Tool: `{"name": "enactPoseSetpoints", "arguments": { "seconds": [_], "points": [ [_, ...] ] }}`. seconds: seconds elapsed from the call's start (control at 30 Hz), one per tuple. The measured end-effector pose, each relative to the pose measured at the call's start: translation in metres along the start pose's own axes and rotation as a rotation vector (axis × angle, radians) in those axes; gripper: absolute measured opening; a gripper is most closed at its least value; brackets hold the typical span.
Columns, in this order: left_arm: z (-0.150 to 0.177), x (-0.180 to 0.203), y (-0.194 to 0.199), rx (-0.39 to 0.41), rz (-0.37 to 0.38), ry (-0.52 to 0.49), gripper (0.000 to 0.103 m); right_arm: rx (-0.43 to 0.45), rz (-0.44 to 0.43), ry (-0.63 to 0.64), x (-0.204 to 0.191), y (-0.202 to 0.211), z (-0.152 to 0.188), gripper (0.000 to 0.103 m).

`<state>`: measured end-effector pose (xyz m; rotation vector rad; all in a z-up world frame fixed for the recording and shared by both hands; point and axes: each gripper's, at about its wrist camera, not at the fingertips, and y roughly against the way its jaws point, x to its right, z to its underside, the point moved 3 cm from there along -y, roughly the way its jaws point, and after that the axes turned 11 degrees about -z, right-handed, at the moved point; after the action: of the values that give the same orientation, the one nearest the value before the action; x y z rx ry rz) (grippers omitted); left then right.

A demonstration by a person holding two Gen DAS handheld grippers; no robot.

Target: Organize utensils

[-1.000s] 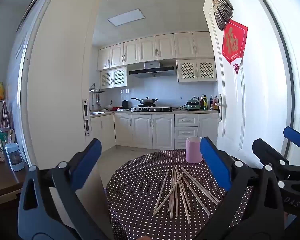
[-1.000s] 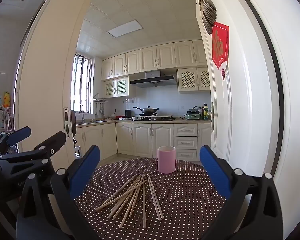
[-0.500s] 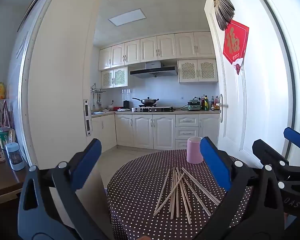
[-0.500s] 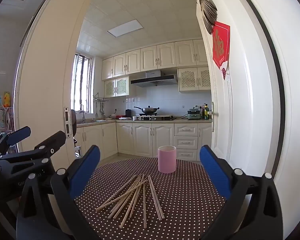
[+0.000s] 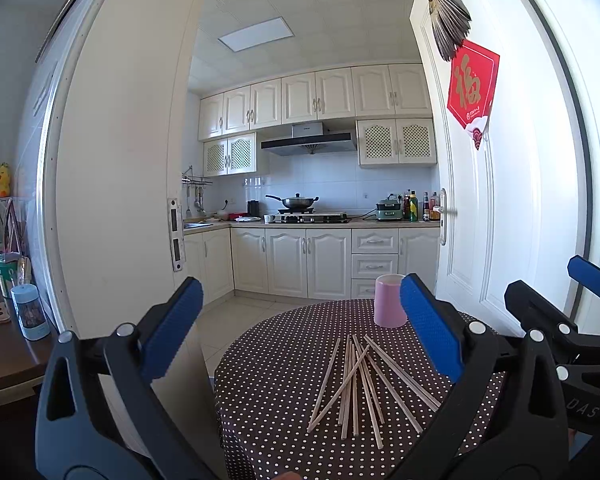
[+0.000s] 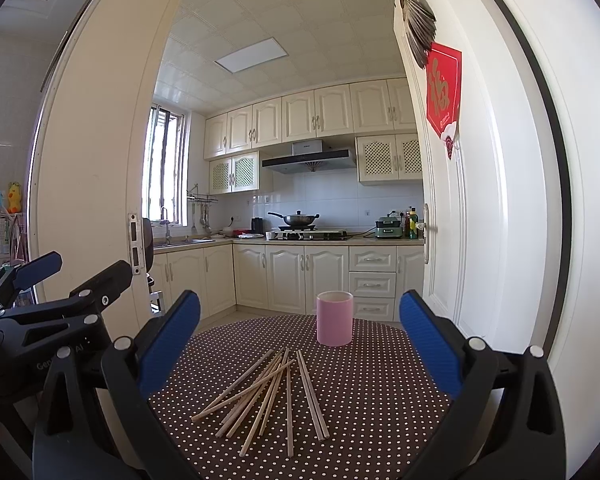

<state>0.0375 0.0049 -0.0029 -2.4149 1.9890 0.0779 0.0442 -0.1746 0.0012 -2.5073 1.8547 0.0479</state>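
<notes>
Almost nothing has moved in the last second: on my left feed the table has only drifted a touch to the right of frame. My left gripper (image 5: pixel 300 320) hangs with its fingers spread wide and nothing between them; my right gripper (image 6: pixel 300 336) is just as wide and empty. Both sit short of the near edge of the round polka-dot tabletop (image 6: pixel 380 392), which has bare cloth to the right of the pile and around the cup. The wooden chopsticks (image 6: pixel 276 392) lie loose mid-frame in a crossed fan, long axes running mostly toward the cup, a few slanting to lower left. The pink cup (image 6: pixel 334 323) stands upright beyond them near the far edge, apart from the sticks; I cannot see inside it. The white door (image 6: pixel 480 200) crowds the right of frame.
</notes>
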Motion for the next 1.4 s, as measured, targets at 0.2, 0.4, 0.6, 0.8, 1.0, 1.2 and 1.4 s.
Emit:
{"name": "enactPoseSetpoints", "arguments": {
  "seconds": [0.2, 0.4, 0.6, 0.8, 1.0, 1.2, 1.4],
  "points": [
    [0.001, 0.000, 0.000, 0.002, -0.002, -0.001, 0.097, -0.004, 0.002, 0.001, -0.001, -0.001, 0.000, 0.096],
    [-0.005, -0.008, 0.001, 0.006, -0.007, -0.003, 0.097, -0.008, 0.001, -0.003, 0.002, -0.002, -0.002, 0.096],
    [-0.004, -0.007, 0.002, 0.006, -0.008, -0.003, 0.097, -0.011, -0.001, -0.006, 0.003, -0.001, -0.002, 0.096],
    [0.000, -0.004, 0.003, 0.007, -0.010, -0.007, 0.097, -0.014, -0.003, -0.012, 0.005, -0.001, -0.003, 0.096],
    [0.001, -0.001, 0.004, 0.006, -0.012, -0.011, 0.097, -0.017, -0.003, -0.015, 0.006, -0.001, -0.003, 0.096],
    [0.001, 0.000, 0.004, 0.005, -0.012, -0.011, 0.097, -0.019, -0.003, -0.018, 0.008, -0.002, -0.003, 0.096],
    [0.002, 0.002, 0.003, 0.001, -0.009, -0.010, 0.097, -0.021, -0.003, -0.023, 0.010, -0.004, -0.002, 0.096]
  ]
}}
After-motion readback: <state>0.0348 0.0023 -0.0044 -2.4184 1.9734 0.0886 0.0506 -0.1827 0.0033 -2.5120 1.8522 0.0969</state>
